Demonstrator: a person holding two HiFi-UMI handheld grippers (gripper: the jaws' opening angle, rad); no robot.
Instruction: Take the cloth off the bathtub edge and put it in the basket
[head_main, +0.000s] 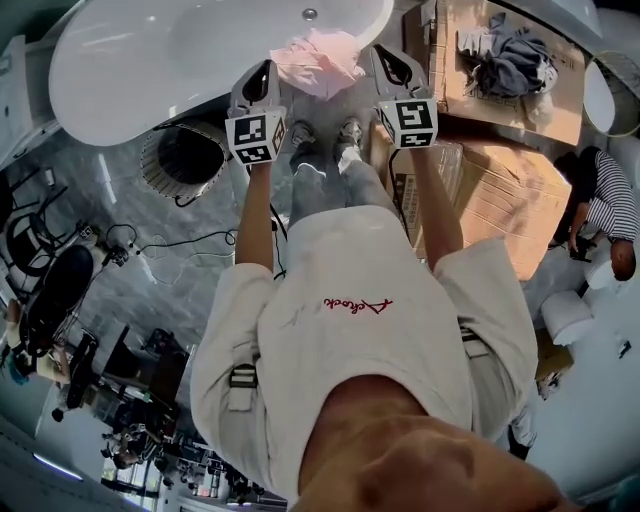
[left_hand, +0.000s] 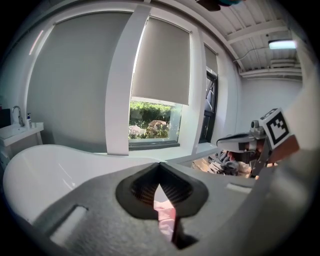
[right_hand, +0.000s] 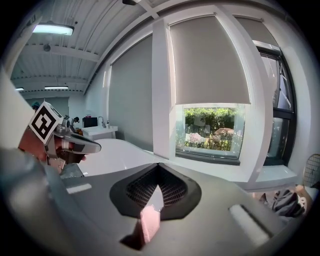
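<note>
A crumpled pink cloth (head_main: 318, 62) lies on the rim of the white bathtub (head_main: 150, 70). My left gripper (head_main: 268, 68) hangs just left of it and my right gripper (head_main: 385, 52) just right of it, both shut and empty. In the left gripper view the jaws (left_hand: 160, 164) meet at their tips, and a strip of pink cloth (left_hand: 165, 212) shows through the gap lower down. The right gripper view shows the same: shut jaws (right_hand: 159, 165) above the pink cloth (right_hand: 149, 222). A round woven basket (head_main: 185, 160) stands on the floor by the tub, left of my left gripper.
Cardboard boxes (head_main: 505, 185) stand to the right, with a heap of grey clothes (head_main: 510, 60) on top. A person in a striped top (head_main: 605, 205) crouches at the far right. Cables (head_main: 170, 250) trail over the marble floor, with a dark chair (head_main: 50, 290) at the left.
</note>
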